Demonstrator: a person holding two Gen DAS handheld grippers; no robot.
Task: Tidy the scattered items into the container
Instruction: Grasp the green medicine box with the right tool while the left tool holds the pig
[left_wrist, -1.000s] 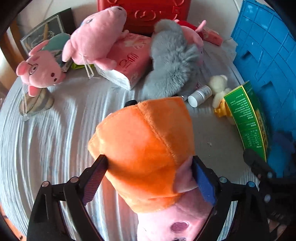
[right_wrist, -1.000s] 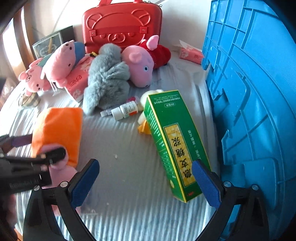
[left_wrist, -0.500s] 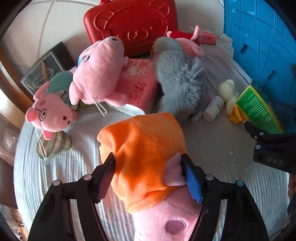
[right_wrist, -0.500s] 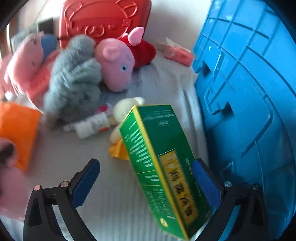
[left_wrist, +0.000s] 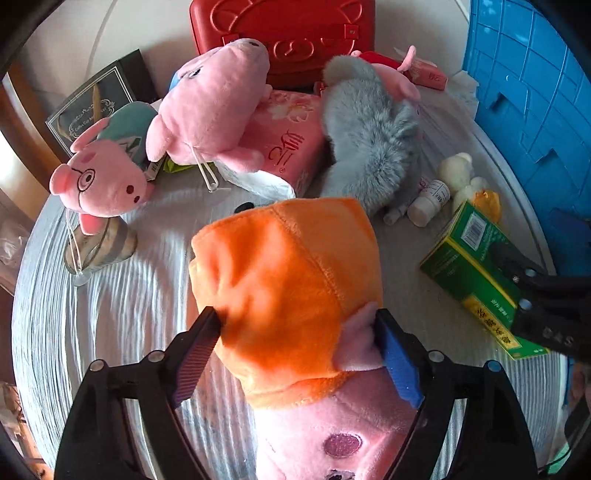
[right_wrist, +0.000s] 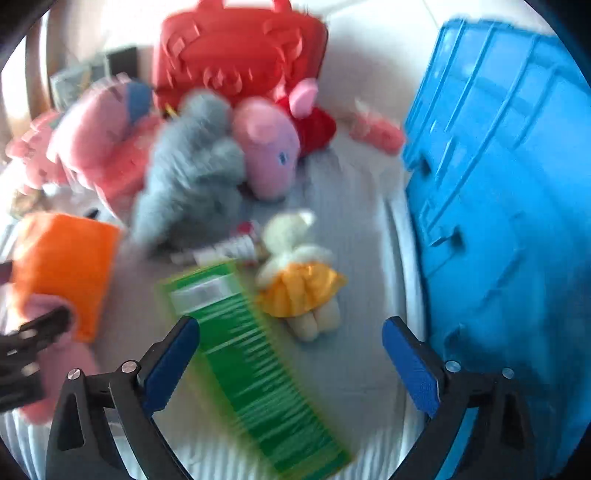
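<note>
My left gripper (left_wrist: 295, 332) is shut on a pink pig plush in an orange dress (left_wrist: 291, 280), held over the grey bedspread; the plush also shows at the left of the right wrist view (right_wrist: 62, 266). My right gripper (right_wrist: 291, 350) is open, its jaws wide apart above a green box (right_wrist: 255, 354) that lies flat on the bed. The same green box (left_wrist: 476, 269) lies right of the plush, partly under the right gripper. The blue crate (right_wrist: 509, 221) stands at the right, close to the right finger. The right wrist view is blurred.
A grey plush (left_wrist: 373, 136), two pink pig plushes (left_wrist: 218, 107) (left_wrist: 103, 181), a pink tissue pack (left_wrist: 288, 147), a white bottle (left_wrist: 428, 203) and a small doll in a yellow dress (right_wrist: 303, 280) lie on the bed. A red case (left_wrist: 291, 33) stands at the back.
The green box has gone from standing tilted to lying flat, and the right gripper now sits over it. The left gripper has risen slightly with the plush still held.
</note>
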